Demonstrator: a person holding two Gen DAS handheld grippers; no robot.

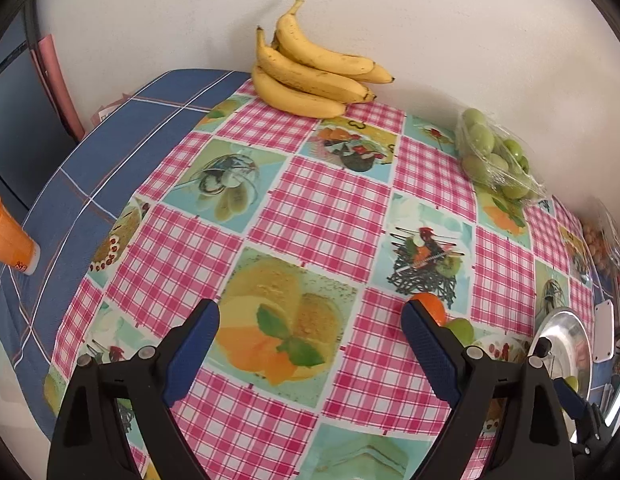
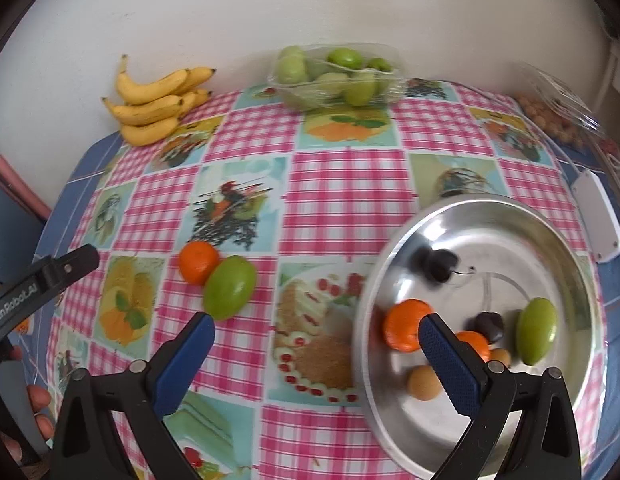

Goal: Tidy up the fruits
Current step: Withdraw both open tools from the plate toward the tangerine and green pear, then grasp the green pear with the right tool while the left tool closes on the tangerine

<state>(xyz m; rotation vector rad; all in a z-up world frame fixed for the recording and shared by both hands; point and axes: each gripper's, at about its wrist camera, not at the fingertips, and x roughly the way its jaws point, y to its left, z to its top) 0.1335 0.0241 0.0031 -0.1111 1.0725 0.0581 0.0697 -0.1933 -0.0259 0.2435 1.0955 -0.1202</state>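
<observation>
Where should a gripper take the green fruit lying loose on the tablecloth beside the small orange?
Grip the green fruit across its narrow middle, coming from above. It is oval and lies tilted, and the small orange touches its upper-left end, so probably set the fingers on the two long flanks, which are bare.

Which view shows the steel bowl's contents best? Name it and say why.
The right wrist view: the steel bowl lies open there, with fruit visible inside. The left wrist view catches only a sliver of the bowl at its right edge, behind the gripper, contents hidden.
</observation>
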